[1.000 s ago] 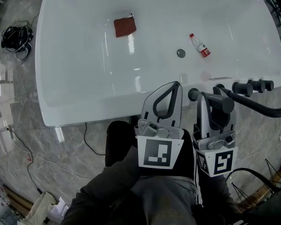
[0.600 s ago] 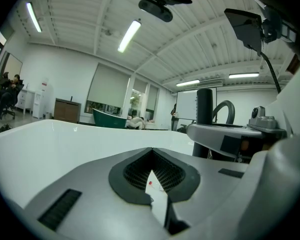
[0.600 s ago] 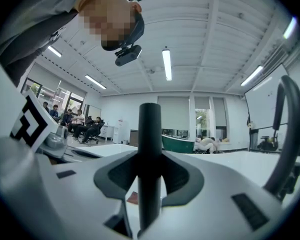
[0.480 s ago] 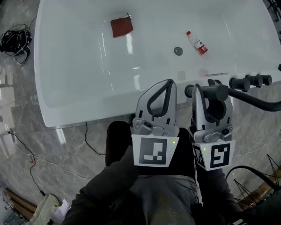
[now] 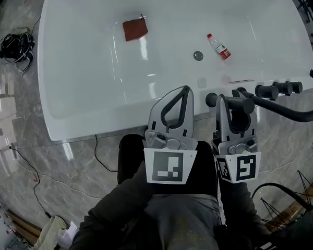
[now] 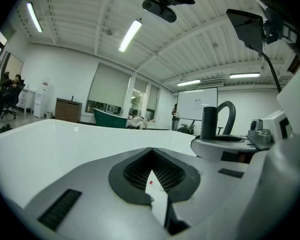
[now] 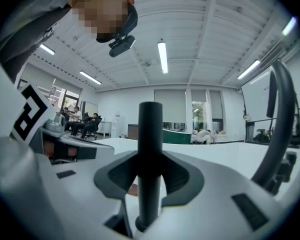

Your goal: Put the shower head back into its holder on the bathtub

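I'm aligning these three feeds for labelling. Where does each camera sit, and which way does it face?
Head view: on the person's head, looking steeply down at the bathtub; shows left gripper, right gripper and the person's lap.
Left gripper view: on the left gripper, looking along its shut jaws across the bathtub; head camera overhead.
Right gripper view: on the right gripper, looking along jaws clamped on the shower head; head camera and left gripper show.
Shared: all three show the shower head.
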`<state>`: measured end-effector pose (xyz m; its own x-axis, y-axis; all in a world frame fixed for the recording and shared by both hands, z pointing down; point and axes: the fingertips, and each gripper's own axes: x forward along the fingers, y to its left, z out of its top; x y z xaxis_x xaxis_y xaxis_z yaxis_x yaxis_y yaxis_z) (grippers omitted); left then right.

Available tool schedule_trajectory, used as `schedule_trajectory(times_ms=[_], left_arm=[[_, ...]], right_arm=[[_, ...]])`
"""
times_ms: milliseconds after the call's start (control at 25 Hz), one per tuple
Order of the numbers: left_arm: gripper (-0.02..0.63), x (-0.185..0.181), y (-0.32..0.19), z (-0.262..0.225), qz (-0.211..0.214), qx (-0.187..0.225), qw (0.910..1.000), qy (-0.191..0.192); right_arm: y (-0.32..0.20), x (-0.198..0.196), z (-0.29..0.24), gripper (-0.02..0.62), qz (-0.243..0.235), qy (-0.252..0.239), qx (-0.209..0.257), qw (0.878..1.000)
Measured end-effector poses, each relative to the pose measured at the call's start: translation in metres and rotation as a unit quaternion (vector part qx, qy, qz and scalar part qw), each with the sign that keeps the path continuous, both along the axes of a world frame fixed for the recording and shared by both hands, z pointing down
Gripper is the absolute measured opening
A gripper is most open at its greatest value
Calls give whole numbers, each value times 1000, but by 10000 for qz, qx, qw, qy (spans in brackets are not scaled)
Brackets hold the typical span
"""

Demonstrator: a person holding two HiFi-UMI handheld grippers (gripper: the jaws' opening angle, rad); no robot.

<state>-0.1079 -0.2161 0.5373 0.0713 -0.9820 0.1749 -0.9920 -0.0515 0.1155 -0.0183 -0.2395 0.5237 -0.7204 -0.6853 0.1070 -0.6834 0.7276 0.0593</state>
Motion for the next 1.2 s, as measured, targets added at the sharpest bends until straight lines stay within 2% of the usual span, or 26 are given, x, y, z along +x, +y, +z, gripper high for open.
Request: schedule_trajectory(times_ms=[320, 640, 1200], left_arm=[[3, 7, -1, -3, 67, 47, 10000, -7], [2, 13, 1, -7, 139, 46, 9999, -82], [3, 17, 0, -3, 97, -136, 9998, 107]], right_arm=[[2, -1, -2, 136, -69, -111, -49, 9999], [8, -7, 6, 219, -209, -2, -134, 9997], [1, -4, 14, 221, -97, -14, -297, 9995]])
